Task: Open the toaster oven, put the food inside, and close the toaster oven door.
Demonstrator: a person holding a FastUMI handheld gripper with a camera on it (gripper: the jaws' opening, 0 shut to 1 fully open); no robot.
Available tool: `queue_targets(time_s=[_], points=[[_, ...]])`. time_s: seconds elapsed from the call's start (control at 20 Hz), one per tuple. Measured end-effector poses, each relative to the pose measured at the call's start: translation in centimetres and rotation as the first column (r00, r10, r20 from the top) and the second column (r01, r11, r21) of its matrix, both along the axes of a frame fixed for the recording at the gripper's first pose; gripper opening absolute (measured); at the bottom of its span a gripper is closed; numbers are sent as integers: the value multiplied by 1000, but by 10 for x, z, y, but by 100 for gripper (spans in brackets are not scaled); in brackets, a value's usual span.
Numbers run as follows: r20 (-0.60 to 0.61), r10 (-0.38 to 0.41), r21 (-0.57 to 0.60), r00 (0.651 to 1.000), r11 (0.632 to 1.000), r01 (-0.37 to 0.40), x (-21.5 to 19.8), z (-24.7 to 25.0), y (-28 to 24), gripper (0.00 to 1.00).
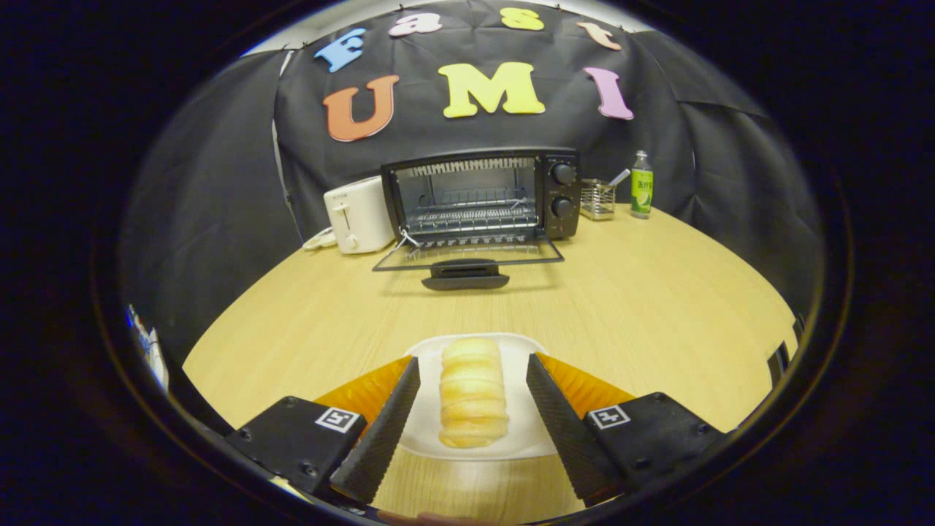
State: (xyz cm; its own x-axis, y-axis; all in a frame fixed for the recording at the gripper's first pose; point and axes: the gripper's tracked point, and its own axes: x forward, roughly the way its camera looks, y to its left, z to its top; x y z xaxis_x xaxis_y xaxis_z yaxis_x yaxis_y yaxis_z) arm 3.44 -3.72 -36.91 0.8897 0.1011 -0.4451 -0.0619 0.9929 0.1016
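Spread gripper (pixel 472 369) fingers flank, seemingly without touching, bread roll (pixel 472 391) on plate (pixel 522 435).

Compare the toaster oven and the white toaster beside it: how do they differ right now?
The toaster oven is black, with its glass door folded down flat and its wire rack showing; the white toaster is a closed box with a side lever. The toaster oven is wider and taller than the toaster. Both stand on the wooden table against the back wall, far beyond the open gripper, whose fingers flank the bread roll without touching it.
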Motion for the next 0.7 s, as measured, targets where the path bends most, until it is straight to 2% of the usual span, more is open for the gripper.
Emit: queue_targets(time_s=[0.4,0.7], points=[[-65,-9,40,998,999,12,-4,-25,-1,92],[-59,5,-18,998,1000,-6,-6,-28,1,76]])
